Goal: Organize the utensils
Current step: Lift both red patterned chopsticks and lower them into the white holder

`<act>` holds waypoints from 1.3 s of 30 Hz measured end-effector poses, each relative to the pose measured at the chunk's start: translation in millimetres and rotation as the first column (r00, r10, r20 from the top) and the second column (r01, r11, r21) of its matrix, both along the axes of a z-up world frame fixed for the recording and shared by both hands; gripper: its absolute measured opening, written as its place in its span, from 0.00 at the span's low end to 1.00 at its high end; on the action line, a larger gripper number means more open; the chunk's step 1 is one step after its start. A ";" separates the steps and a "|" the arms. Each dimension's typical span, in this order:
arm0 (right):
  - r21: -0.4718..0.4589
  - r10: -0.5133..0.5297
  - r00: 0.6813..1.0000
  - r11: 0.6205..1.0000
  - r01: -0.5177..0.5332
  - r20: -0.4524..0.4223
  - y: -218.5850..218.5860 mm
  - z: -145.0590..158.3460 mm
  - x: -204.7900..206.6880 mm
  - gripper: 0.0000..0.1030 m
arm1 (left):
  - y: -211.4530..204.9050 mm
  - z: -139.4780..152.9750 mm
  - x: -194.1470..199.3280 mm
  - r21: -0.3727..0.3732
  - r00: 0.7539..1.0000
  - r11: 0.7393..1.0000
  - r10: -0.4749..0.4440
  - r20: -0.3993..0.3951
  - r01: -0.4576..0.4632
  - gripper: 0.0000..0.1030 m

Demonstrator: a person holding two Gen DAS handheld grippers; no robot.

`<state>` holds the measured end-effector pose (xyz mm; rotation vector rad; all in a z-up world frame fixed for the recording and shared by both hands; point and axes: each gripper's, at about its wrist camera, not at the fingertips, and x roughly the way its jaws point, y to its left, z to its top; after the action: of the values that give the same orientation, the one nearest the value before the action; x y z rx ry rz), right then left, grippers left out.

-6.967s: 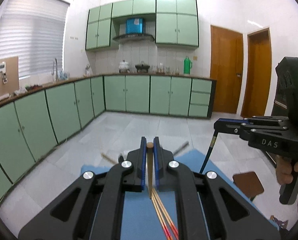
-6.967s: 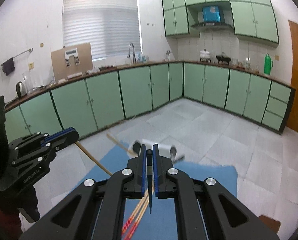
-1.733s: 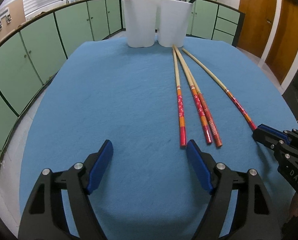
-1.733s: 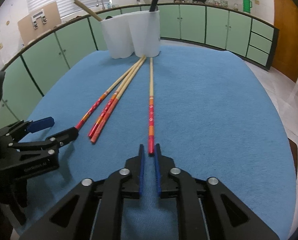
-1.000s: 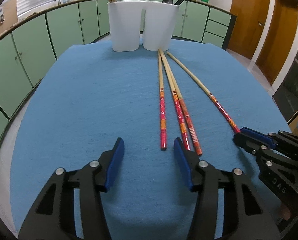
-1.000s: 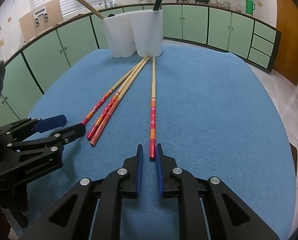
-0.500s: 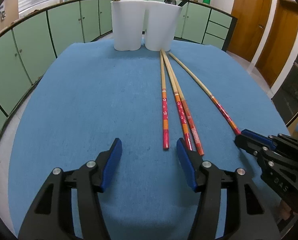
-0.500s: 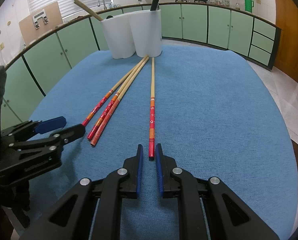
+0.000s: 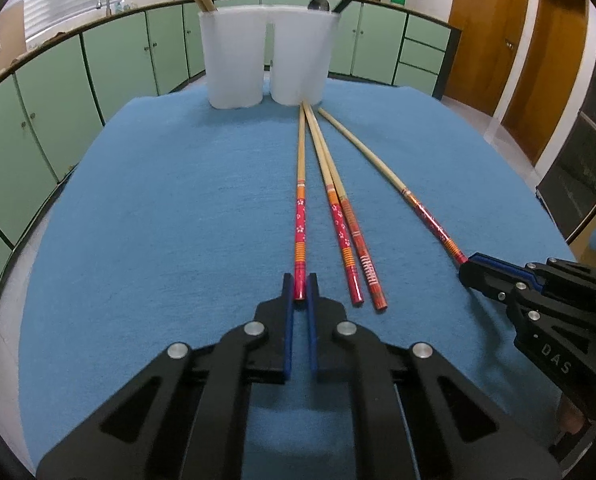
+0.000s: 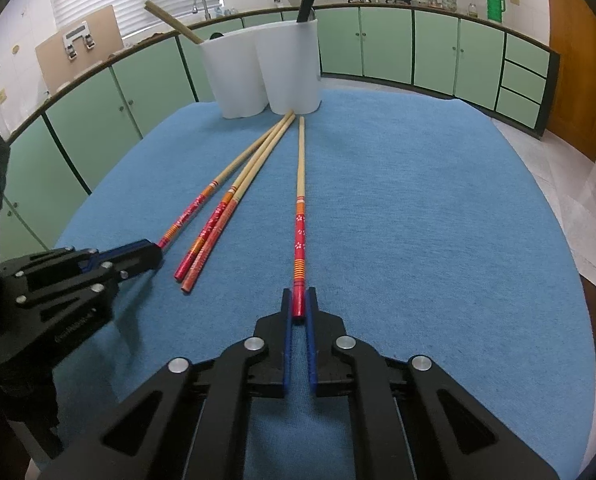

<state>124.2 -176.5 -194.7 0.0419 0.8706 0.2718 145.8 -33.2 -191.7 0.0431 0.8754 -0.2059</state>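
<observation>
Chopsticks are the workpiece: four lie on the blue cloth, tips toward the white holder, painted red ends toward the operator.

Left wrist view: the left gripper has just been closing, and its jaws now pinch the red butt of the leftmost chopstick. Two further chopsticks lie touching each other just to its right. At the right edge, the right gripper is clamped on the butt of the outer chopstick. Wooden and dark handles already stand in the holder.

Right wrist view: the right gripper has just closed the last of its narrow gap and grips the red end of the chopstick that lies apart from the others. The left gripper holds its own stick at the left.

Handling, as a judgement: each stick is light, stiff and thin; the lacquered end is probably slippery. An end grip leaves a long lever, so the tip may swing or sag. Lift slowly and keep the pads square before steering it into the holder.
</observation>
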 end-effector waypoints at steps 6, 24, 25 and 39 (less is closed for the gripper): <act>0.008 0.008 0.999 1.000 -0.008 0.043 -6.7 25.4 -8.4 0.06 | 8.4 36.7 -19.1 0.016 0.996 1.000 -0.008 0.089 0.007 0.05; 0.014 0.056 0.961 0.998 -0.062 0.270 -19.3 164.5 -8.4 0.06 | 20.9 166.9 -33.9 -0.041 0.937 0.998 -0.033 0.347 0.051 0.05; 0.014 0.062 0.959 0.998 -0.069 0.275 -18.2 170.1 -5.6 0.06 | 20.2 170.6 -32.7 -0.044 0.935 0.997 -0.038 0.352 0.057 0.05; -0.011 0.152 0.937 0.988 -0.156 0.314 -9.0 223.6 26.7 0.06 | 11.5 200.9 -16.8 -0.042 0.911 0.991 -0.102 0.399 0.129 0.05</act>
<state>150.9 -185.5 28.9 -0.0564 0.5548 0.4192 129.1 -21.7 9.2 0.0713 0.4594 -0.3251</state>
